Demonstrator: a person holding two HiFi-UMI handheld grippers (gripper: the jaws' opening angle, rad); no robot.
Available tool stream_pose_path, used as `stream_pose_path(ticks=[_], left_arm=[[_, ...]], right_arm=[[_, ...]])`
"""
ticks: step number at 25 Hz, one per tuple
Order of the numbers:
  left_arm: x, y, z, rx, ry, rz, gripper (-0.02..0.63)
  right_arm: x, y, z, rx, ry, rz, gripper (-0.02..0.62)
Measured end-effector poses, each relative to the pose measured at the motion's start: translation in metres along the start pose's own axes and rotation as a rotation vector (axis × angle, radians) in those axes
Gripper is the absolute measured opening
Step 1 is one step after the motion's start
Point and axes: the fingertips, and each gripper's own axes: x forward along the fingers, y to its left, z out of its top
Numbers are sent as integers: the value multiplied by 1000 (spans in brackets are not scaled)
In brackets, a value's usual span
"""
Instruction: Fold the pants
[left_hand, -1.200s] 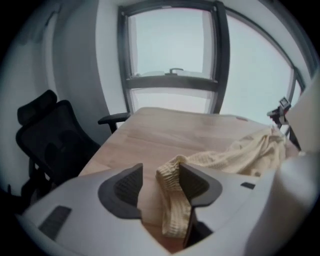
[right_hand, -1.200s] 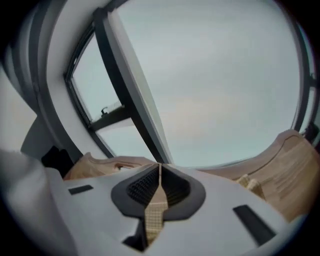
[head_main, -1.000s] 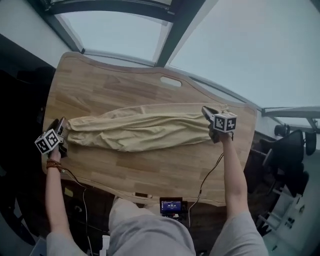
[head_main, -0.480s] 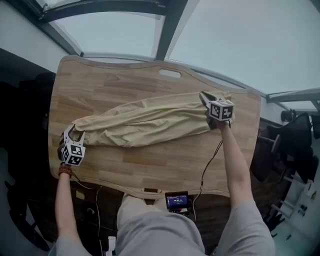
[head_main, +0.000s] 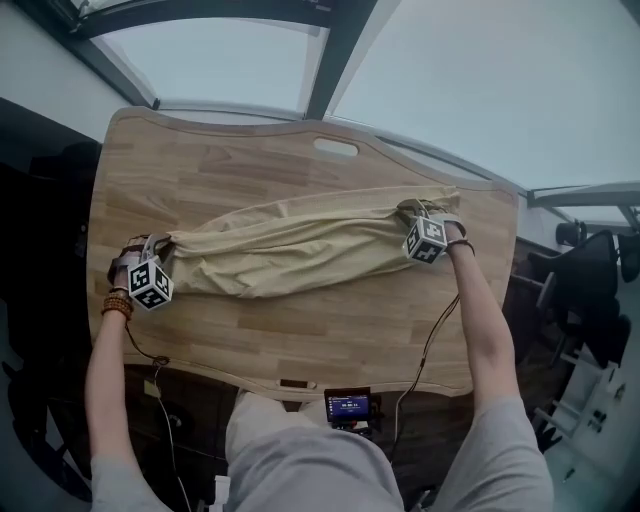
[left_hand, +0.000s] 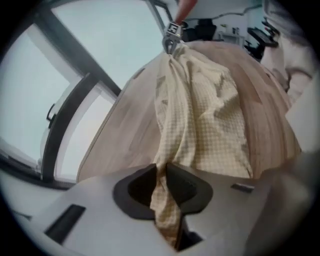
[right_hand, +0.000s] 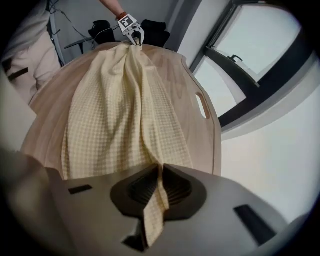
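L tool (head_main: 158, 243) shifted in, jaws closing on pants (head_main: 300, 245).

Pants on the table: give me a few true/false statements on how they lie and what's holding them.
1. The pants lie stretched lengthwise across the wooden table. True.
2. The left gripper is empty. False: cloth is pinched between its fingers, which have just been closing.
3. The right gripper grips the opposite end of the pants. True; its fingers have just been opening a little, with cloth between them.
4. The pants are dark blue. False: pale yellow with a fine check.
5. The pants are folded into a small square. False: one long bundle spans from gripper to gripper.
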Motion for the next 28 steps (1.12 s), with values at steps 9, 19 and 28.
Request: stream_pose_path(ticks=[9,19,28], left_arm=[[0,86,-51,-927,-47,39,183],[-82,23,-199,-1534,-35,288,224],[-88,-109,-179,-1862,18,534,225]], right_arm=[[-22,-83,-12,665,-172,-132,22],[-69,4,-220,1495,-138,-350,127],[-85,33,-240,1913,-381,-406,184]])
